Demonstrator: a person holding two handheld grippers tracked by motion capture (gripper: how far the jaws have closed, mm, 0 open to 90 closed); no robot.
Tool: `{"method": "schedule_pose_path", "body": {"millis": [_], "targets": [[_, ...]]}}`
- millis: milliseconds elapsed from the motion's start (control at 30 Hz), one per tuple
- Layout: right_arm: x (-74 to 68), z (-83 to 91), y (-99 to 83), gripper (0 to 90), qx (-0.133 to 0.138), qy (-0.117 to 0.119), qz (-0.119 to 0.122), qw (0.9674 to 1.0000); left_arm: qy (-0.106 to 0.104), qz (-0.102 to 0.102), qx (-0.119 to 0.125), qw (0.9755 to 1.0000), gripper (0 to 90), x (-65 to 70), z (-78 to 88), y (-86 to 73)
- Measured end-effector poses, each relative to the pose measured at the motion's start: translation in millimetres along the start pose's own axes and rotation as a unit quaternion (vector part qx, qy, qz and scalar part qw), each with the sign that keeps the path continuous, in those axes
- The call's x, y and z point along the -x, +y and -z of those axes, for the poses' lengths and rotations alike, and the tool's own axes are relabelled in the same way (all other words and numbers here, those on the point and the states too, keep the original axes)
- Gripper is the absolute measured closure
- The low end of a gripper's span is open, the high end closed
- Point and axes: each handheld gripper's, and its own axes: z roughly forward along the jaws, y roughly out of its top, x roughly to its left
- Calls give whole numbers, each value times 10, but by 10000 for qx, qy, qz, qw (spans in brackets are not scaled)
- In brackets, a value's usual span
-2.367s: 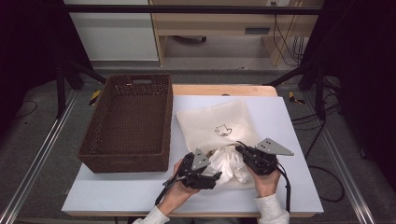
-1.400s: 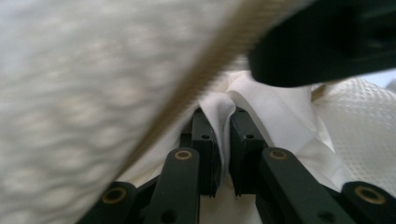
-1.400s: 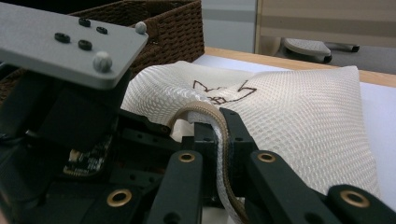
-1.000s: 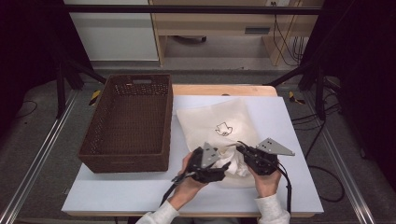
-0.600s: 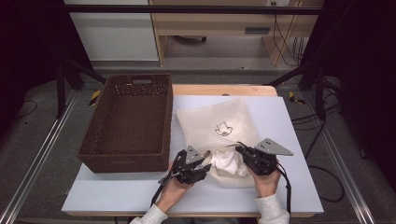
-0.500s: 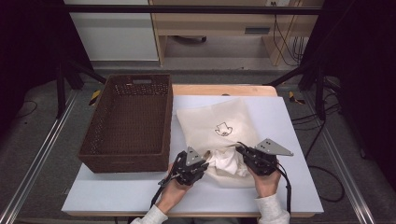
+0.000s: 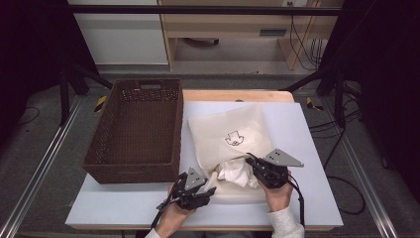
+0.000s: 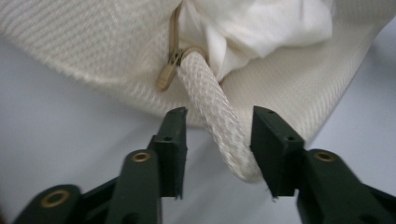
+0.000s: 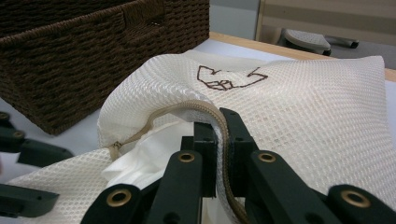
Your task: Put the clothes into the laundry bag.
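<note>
The left gripper (image 8: 217,149) has just been opening; its 2 fingers (image 8: 170,140) stand apart around a white braided cord (image 8: 212,107) beside the zipper pull (image 8: 166,77), not pressing it. The right gripper (image 9: 223,140) pinches the zipper edge (image 9: 187,109) of the cream mesh bag (image 7: 233,134) on the table (image 7: 307,148). A brown line emblem (image 9: 229,77) marks the bag; no writing is legible

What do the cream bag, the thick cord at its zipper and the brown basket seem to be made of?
Bag: probably a synthetic mesh fabric, matte cream; a fine grid of small holes shows in the weave.
Cord: braided white rope, cotton or synthetic, I cannot tell which; a crossed braid pattern shows along it.
Basket: woven wicker or rattan, perhaps an imitation, dark brown and matte; twisted strands run in rows.
</note>
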Motion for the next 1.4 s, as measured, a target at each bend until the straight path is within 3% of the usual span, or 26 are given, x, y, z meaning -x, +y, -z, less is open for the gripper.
{"method": "schedule_pose_path", "body": {"millis": [100, 133, 200, 367, 400, 433, 500, 567, 600, 633, 667, 733, 1000, 1067, 1300, 1400], "targets": [[5, 3, -1, 865, 7, 0, 5, 10000, -120, 92, -127, 9998, 609, -22, -69, -2], [1, 8, -2, 862, 6, -16, 14, 10000, -162, 50, -198, 9997, 715, -5, -76, -35], [1, 8, -4, 860, 1, -28, 22, 10000, -160, 28, -218, 9996, 792, 9, -62, -50], [-19, -14, -13, 826, -16, -89, 57, 9999, -129, -113, -321, 9993, 828, 40, -55, -97], [-27, -20, -18, 762, -13, -98, 64, 9999, -136, -111, -348, 9992, 830, 38, -77, -114], [-27, -20, -18, 762, -13, -98, 64, 9999, -134, -111, -351, 9992, 830, 35, -96, -134], [-16, -14, -20, 628, -34, -3, 72, 10000, -180, -110, -274, 9994, 831, 21, -91, -154], [-14, 14, -1, 493, -42, -74, -1, 10000, -174, -181, -189, 9995, 831, 25, -93, -178], [-14, 14, -1, 493, -42, -74, -1, 10000, -174, -181, -189, 9995, 831, 25, -93, -178], [-9, 59, 27, 417, -16, -148, -50, 9999, -150, -228, -159, 9995, 831, 34, -93, -186], [-9, 59, 27, 417, -16, -148, -50, 9999, -150, -228, -159, 9995, 831, 34, -93, -186], [-19, 148, 60, 316, 5, -246, -61, 9997, -119, -273, -158, 9994, 830, 41, -93, -187], [-123, 369, 40, 289, 26, -179, 48, 9998, -185, -196, -149, 9995, 827, 23, -96, -190], [-198, 419, 27, 326, -81, -186, 211, 9996, -109, -291, -149, 9994, 826, 45, -94, -190], [-333, 520, 43, 376, -50, 18, 249, 9997, -78, -303, -138, 9994, 824, 52, -95, -192], [-402, 469, -24, 424, -277, 129, 263, 9992, -38, -357, -137, 9993, 823, 66, -95, -192]]}}
